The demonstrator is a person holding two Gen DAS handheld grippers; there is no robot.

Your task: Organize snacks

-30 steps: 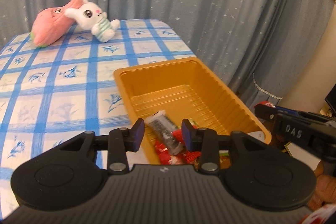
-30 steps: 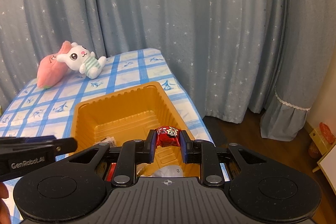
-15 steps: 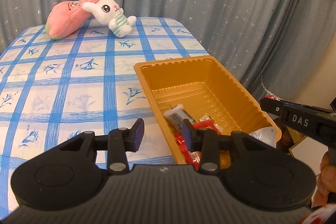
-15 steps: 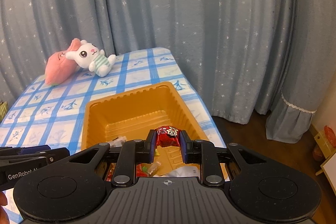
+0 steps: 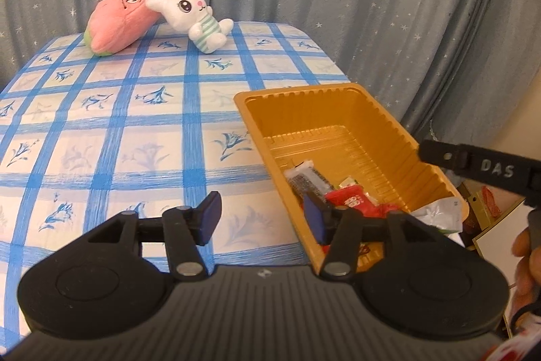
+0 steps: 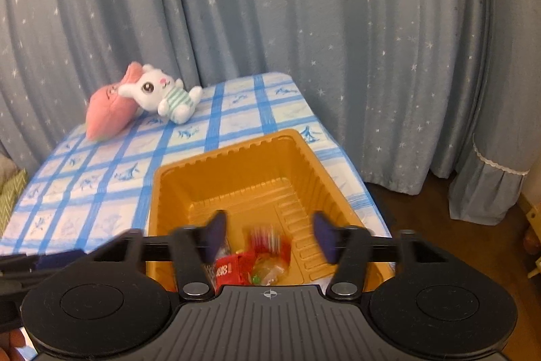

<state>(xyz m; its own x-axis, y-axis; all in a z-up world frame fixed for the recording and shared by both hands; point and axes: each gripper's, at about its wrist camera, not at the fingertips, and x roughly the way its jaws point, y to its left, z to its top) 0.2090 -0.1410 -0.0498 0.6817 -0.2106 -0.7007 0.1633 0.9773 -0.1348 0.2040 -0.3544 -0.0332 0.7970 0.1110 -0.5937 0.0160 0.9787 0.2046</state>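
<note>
An orange plastic tray [image 5: 341,97] stands at the table's right edge and holds several wrapped snacks, among them a dark packet [image 5: 306,180] and a red one [image 5: 351,202]. My left gripper [image 5: 262,219] hovers over the tray's near left rim. Its jaws are opening and nothing is between them. In the right wrist view my right gripper [image 6: 268,237] is above the tray [image 6: 236,158], its jaws opening. A red wrapped snack [image 6: 268,241], blurred, is loose between the parted fingers and touches neither, above the other packets [image 6: 230,269]. The right gripper's finger [image 5: 480,168] also shows at the left view's right side.
A pink plush [image 5: 118,22] and a white rabbit plush [image 5: 192,19] lie at the far end of the blue-checked tablecloth [image 5: 118,131]. Grey starred curtains [image 6: 304,22] hang behind. The table ends just right of the tray, with brown floor [image 6: 422,225] below.
My right gripper has opened and let go of the red snack, which now drops toward the tray. My left gripper's jaws have widened and it has shifted left, off the tray's middle.
</note>
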